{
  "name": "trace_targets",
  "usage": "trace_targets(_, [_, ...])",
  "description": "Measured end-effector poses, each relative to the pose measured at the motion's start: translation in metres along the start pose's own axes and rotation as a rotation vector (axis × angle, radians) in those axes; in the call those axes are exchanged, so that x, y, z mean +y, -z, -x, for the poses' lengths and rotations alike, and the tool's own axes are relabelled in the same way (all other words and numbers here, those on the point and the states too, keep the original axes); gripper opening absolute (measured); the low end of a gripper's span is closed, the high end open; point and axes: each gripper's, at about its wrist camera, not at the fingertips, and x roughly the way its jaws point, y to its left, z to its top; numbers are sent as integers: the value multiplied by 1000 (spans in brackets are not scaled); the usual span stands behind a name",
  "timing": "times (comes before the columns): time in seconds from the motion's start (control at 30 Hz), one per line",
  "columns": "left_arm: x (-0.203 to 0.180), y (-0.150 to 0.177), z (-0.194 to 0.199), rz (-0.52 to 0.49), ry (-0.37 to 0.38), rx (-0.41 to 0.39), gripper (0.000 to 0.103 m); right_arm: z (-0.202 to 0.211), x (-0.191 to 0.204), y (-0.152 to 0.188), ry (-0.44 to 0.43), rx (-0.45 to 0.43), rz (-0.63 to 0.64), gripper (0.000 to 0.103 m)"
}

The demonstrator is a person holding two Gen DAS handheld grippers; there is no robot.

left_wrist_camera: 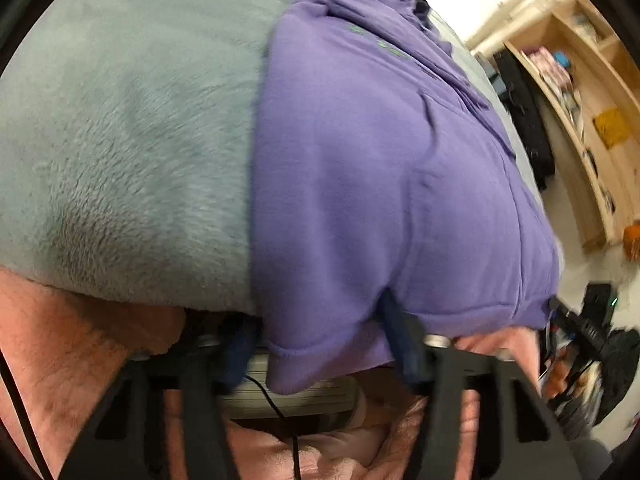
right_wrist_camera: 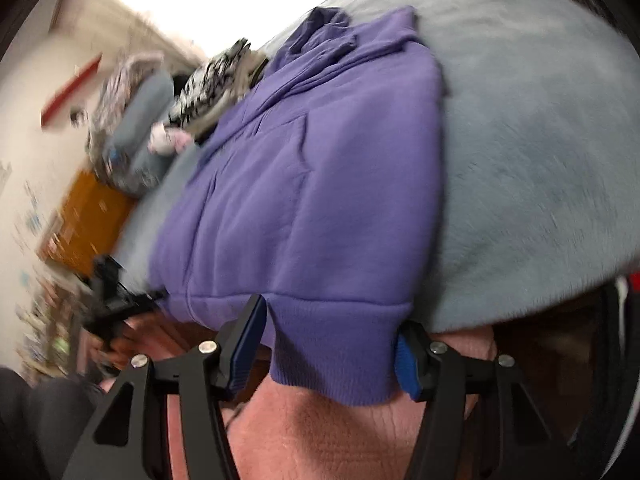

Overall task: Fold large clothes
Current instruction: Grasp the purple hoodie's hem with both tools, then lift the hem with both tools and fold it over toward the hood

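- The purple hoodie (left_wrist_camera: 380, 168) lies lengthwise on the grey fleece blanket (left_wrist_camera: 120, 128), its ribbed hem hanging over the near edge toward me, sleeves apparently already folded in.
- My left gripper (left_wrist_camera: 316, 348) stands spread, the hem's left corner between the blue pads and not yet pinched.
- My right gripper (right_wrist_camera: 332, 348) is likewise parted, straddling the hem's right corner; neither pad presses the cloth.
- Risk: if I clamp only the rib's top layer, I judge the layers beneath would stay behind and the fold would come out crooked.
- Risk: closing unevenly (one side deeper than the other) would likely skew the hem as it lifts.
- Risk: the fleece could get nipped along with the hem and drag.
- Pose: both grippers come in low from the bed's edge, level, fingers pointing along the garment toward the hood (right_wrist_camera: 328, 28).
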Motion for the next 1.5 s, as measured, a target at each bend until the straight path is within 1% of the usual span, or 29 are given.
trace_targets(0.03, [-8, 1, 2, -34, -38, -1, 34, 0, 5, 0, 22, 2, 23, 47])
trace_targets(0.07, [-12, 3, 4, -54, -59, -3, 28, 2, 11, -1, 36, 6, 49, 34])
trace_targets(0.1, [-17, 5, 7, -73, -79, -4, 25, 4, 16, -2, 31, 5, 67, 28])
trace_targets(0.13, [-20, 6, 10, -80, -84, 0, 20, 7, 20, -3, 30, 3, 81, 23])
trace_targets(0.17, [-21, 6, 13, -83, -84, 4, 17, 11, 27, -3, 51, -5, 109, 20])
trace_targets(0.23, [-21, 5, 21, -74, -64, 16, 14, 20, 39, -6, 60, -20, 147, 16])
trace_targets(0.3, [-19, 1, 34, -39, -6, 21, 12, 29, 46, -12, 50, -41, 160, 15])
trace_targets(0.4, [-16, -6, 53, 8, 72, 4, 9, 47, 58, -23, 0, -102, 162, 14])
trace_targets(0.43, [-17, -10, 61, 23, 147, -10, 6, 51, 60, -27, -17, -121, 162, 13])
trace_targets(0.47, [-19, -12, 67, 25, 189, -27, 6, 58, 65, -34, -42, -144, 166, 13])
trace_targets(0.6, [-48, -36, 105, -32, 295, -137, 6, 68, 84, -60, -96, -206, 192, 11])
trace_targets(0.67, [-60, -50, 116, -43, 323, -175, 6, 73, 93, -80, -124, -255, 197, 10])
trace_targets(0.7, [-68, -64, 123, -54, 333, -205, 6, 76, 95, -89, -131, -278, 197, 10])
trace_targets(0.73, [-73, -75, 128, -61, 335, -227, 6, 79, 96, -101, -146, -309, 194, 10])
trace_targets(0.77, [-76, -83, 130, -62, 338, -244, 6, 81, 96, -112, -162, -334, 190, 7])
trace_targets(0.8, [-80, -100, 133, -55, 340, -272, 6, 82, 96, -122, -167, -354, 184, 7])
trace_targets(0.83, [-80, -108, 134, -48, 339, -284, 6, 81, 96, -132, -165, -374, 177, 7])
trace_targets(0.87, [-82, -126, 134, -31, 336, -299, 6, 81, 95, -145, -161, -396, 170, 7])
trace_targets(0.93, [-88, -154, 130, -5, 316, -320, 6, 76, 89, -171, -153, -432, 144, 7])
trace_targets(1.0, [-84, -194, 120, 38, 280, -335, 6, 66, 76, -204, -138, -462, 95, 7])
trace_targets(1.13, [-70, -256, 77, 109, 223, -321, 6, 41, 49, -256, -106, -474, 14, 7])
trace_targets(1.17, [-67, -269, 68, 116, 208, -317, 6, 29, 38, -274, -92, -477, -14, 7])
trace_targets(1.23, [-58, -300, 40, 130, 167, -301, 7, 10, 23, -294, -73, -469, -53, 7])
trace_targets(1.3, [-47, -327, 6, 150, 138, -265, 8, -20, 4, -317, -46, -434, -97, 7])
trace_targets(1.33, [-41, -338, -9, 159, 139, -245, 9, -33, -3, -324, -35, -415, -115, 10])
trace_targets(1.4, [-33, -354, -36, 181, 116, -203, 18, -65, -19, -337, 25, -366, -150, 10])
trace_targets(1.43, [-30, -360, -48, 190, 106, -183, 28, -76, -23, -338, 45, -340, -154, 10])
trace_targets(1.47, [-27, -364, -57, 193, 94, -166, 37, -93, -30, -342, 68, -292, -168, 15])
trace_targets(1.5, [-24, -367, -64, 194, 88, -154, 39, -101, -34, -342, 79, -263, -177, 20])
